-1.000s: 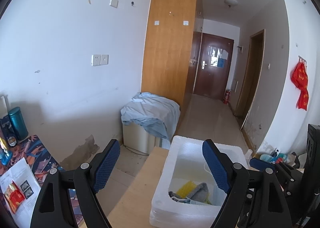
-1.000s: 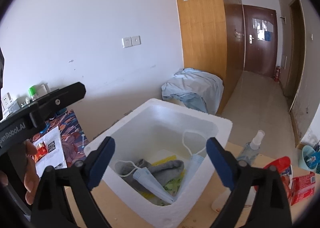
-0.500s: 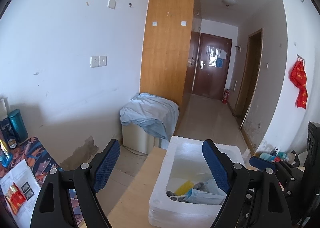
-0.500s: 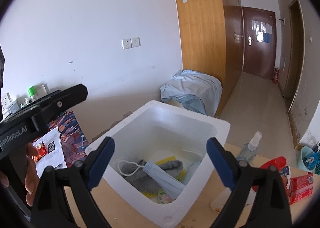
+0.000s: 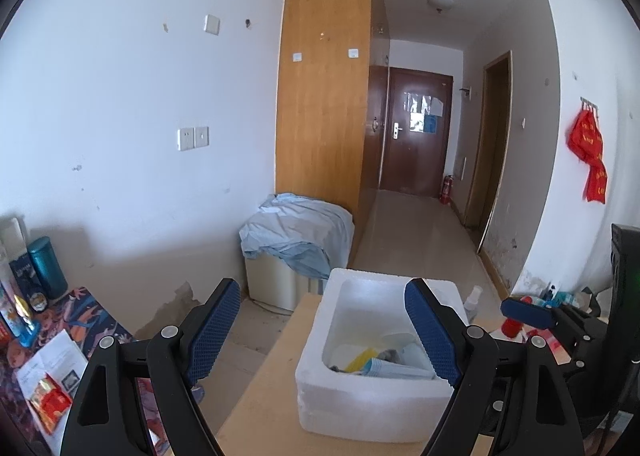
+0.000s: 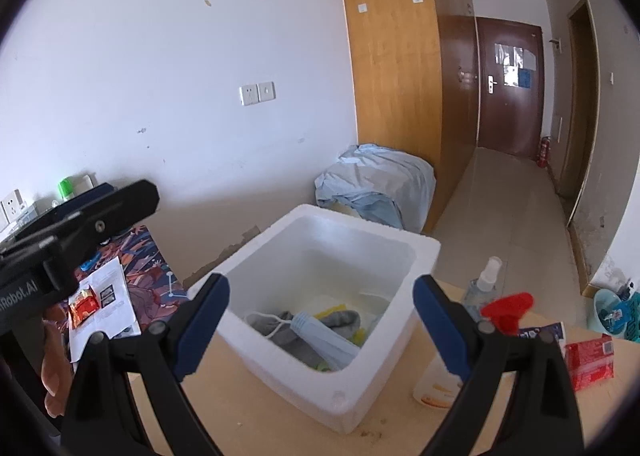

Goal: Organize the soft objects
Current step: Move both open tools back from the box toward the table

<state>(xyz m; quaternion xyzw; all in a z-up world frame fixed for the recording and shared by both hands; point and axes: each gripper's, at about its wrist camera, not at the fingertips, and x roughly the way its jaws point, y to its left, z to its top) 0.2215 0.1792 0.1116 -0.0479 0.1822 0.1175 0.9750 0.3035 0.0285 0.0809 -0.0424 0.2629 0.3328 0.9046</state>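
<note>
The pale wooden table (image 6: 248, 404) stretches ahead of both tongs, and on it sits the square white foam box (image 6: 352, 376), the biggest thing within reach. The left black tongs with blue pads (image 5: 322, 326) hang spread wide and released, gripping nothing, the box just beyond the right pad. The right black tongs with blue pads (image 6: 320, 320) gape equally wide, empty, framing the box's open top. Inside the box, between the right tongs' pads, lie a grey sock (image 6: 292, 330), a folded pale blue face mask (image 6: 324, 340) across it, and something yellow (image 6: 338, 312) underneath. Only the right view shows the clear spray bottle (image 6: 482, 284), red trigger nozzle (image 6: 508, 306) and red packet (image 6: 590, 362) right of the tongs. Only the left view shows the teal canister (image 5: 46, 268) far to its left.
</note>
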